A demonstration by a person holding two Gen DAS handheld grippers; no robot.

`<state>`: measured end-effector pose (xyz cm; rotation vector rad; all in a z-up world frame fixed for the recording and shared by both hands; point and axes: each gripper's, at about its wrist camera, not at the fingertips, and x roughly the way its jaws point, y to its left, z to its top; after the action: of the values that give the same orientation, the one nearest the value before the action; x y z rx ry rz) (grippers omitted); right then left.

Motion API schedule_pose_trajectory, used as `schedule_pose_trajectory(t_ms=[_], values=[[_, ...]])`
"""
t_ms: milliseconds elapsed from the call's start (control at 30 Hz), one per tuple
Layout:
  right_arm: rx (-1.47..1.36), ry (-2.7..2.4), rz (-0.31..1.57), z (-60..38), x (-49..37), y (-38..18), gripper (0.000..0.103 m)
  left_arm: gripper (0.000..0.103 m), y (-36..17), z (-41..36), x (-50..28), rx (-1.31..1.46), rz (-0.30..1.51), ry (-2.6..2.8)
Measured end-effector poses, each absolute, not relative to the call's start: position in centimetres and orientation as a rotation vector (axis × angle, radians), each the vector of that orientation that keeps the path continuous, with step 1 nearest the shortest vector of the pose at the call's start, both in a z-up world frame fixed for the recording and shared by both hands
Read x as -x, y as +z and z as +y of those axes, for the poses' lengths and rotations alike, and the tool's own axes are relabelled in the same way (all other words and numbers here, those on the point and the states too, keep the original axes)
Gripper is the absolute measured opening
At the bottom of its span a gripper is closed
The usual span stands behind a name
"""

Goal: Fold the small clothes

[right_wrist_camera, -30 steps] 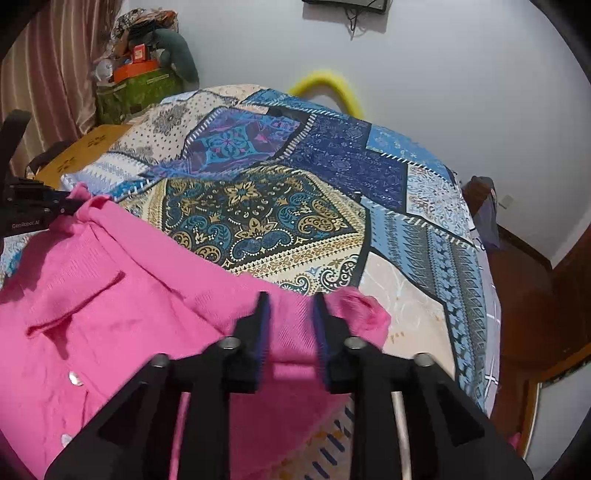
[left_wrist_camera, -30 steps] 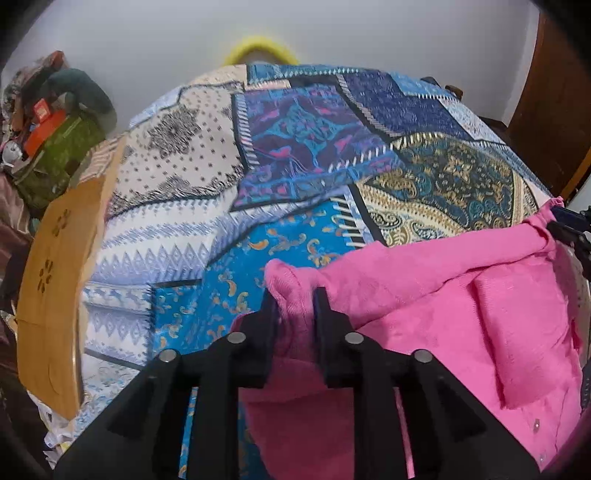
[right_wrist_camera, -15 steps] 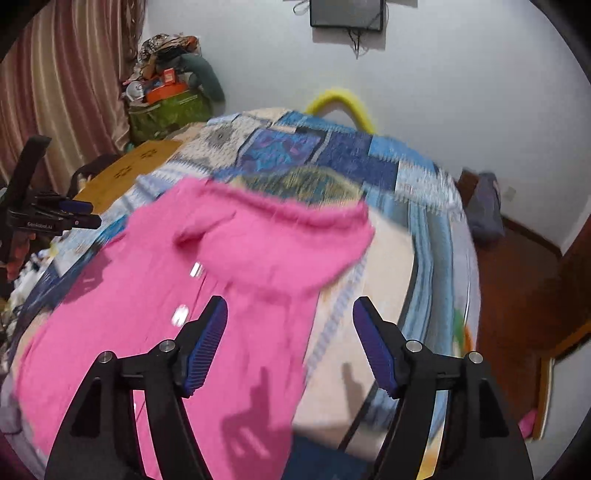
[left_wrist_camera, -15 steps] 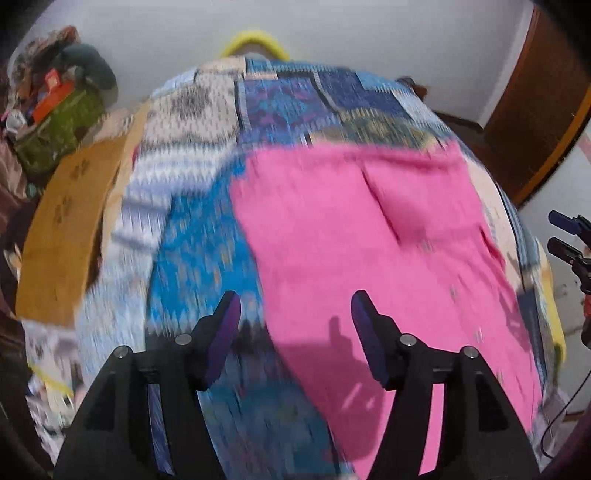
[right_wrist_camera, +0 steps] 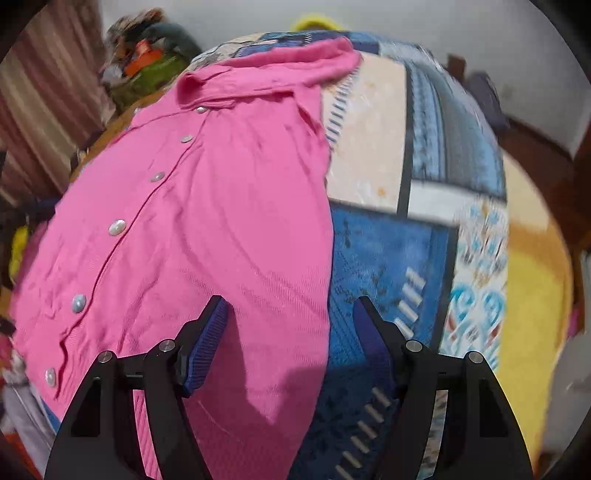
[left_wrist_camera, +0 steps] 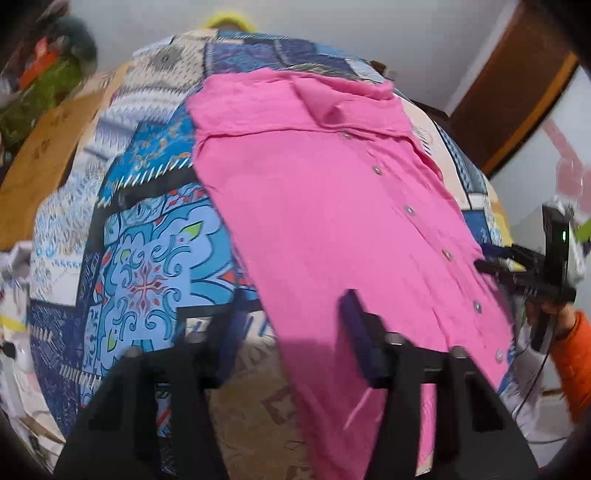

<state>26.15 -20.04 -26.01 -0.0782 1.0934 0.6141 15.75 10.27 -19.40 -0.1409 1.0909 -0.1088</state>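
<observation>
The bed (left_wrist_camera: 147, 258) fills both views, covered by a patchwork spread (right_wrist_camera: 388, 266) of blue, cream and patterned panels, and it serves as the folding surface: broad, soft and at working height. On it lies the pink shirt (left_wrist_camera: 314, 206), the task's thing, spread flat with its front up, its collar (right_wrist_camera: 266, 70) toward the far end and its button strip (right_wrist_camera: 118, 227) running down the length of it, the hem end nearest the cameras. It looks laid out this way so that sides and sleeves can be turned in over the middle; judging by that, folding proper has not begun. The left gripper (left_wrist_camera: 288, 325) hangs above the near left edge of the shirt, its jaws spread wide with nothing between them, one finger over the pink cloth and the other, blurred, over the bedspread. The right gripper (right_wrist_camera: 291, 325) hovers likewise over the near right edge, jaws wide and empty, straddling the line where shirt meets spread. That placement suggests each is ready to pinch an edge of the shirt from its own side. Around the bed, a plain pale wall (left_wrist_camera: 332, 33) stands behind, a brown wooden door (left_wrist_camera: 517, 85) to the right in the left view, striped curtains (right_wrist_camera: 40, 110) and a heap of bags and clutter (right_wrist_camera: 147, 62) to the left in the right view, and a yellow curved thing (left_wrist_camera: 227, 20) past the bed's far end.
</observation>
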Motion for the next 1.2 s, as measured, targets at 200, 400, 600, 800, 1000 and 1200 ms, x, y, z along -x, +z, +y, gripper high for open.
schedule_pose_trajectory(t_ms=[200,400,600,800,1000,1200], values=[[0.055,0.699,1.093,-18.4,-26.8,-26.0,0.008,0.004,-19.7,10.6,-17.0,0.124,1.073,-0.083],[0.110,0.705,1.043,-15.9,-28.7,-25.6,0.006,0.004,-20.7,14.0,-20.9,0.122,1.077,0.016],[0.103,0.685,1.036,-14.3,-31.0,-25.7,0.007,0.007,-20.9,15.7,-22.9,0.134,1.098,0.007],[0.087,0.670,1.055,-16.6,-28.9,-24.6,0.045,0.044,-19.9,16.1,-18.9,0.228,1.132,-0.028],[0.029,0.680,1.138,-19.2,-25.9,-25.6,0.046,0.045,-19.7,15.6,-13.8,0.290,1.136,-0.045],[-0.028,0.733,1.132,-19.5,-23.5,-25.5,0.024,0.037,-19.3,13.7,-11.2,0.257,1.121,-0.086]])
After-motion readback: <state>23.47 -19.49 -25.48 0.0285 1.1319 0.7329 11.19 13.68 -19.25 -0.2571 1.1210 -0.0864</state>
